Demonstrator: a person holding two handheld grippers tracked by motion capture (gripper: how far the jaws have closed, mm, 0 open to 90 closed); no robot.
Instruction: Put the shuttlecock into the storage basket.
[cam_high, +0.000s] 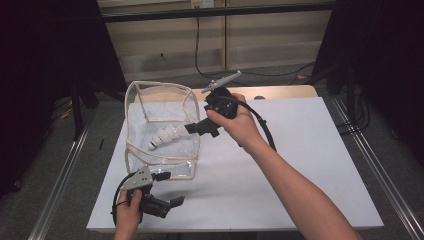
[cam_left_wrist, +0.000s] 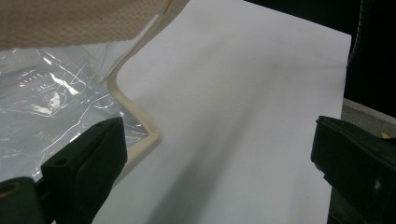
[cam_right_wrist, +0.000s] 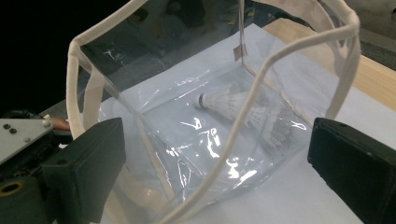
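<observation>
- On the counter (cam_high: 300, 165), covered by one white sheet, stands one clear plastic bag (cam_high: 161, 125) with cream-coloured trim, its mouth open toward the ceiling.
- Inside that bag lies one white shuttlecock (cam_high: 165, 137), on its side on the bag's floor, cork end pointing toward the person's left; in the right gripper view it (cam_right_wrist: 233, 105) shows through the clear wall.
- Two grippers are in play, one in each hand.
- One right gripper (cam_high: 200, 128) is held above the counter just beside the bag's right wall, aimed at the shuttlecock; its fingers (cam_right_wrist: 88, 163) are spread wide with nothing between them, the bag sitting in front of the gap.
- One left gripper (cam_high: 167, 189) hovers low near the counter's front edge, just in front of the bag's near corner; its fingers (cam_left_wrist: 88, 161) are also spread wide and hold nothing.
- From the left gripper view, the bag's trimmed corner (cam_left_wrist: 135, 114) lies just beside the left-hand finger; whether they touch I cannot tell.
- One black cable (cam_high: 265, 130) trails from the right gripper along the forearm.
</observation>
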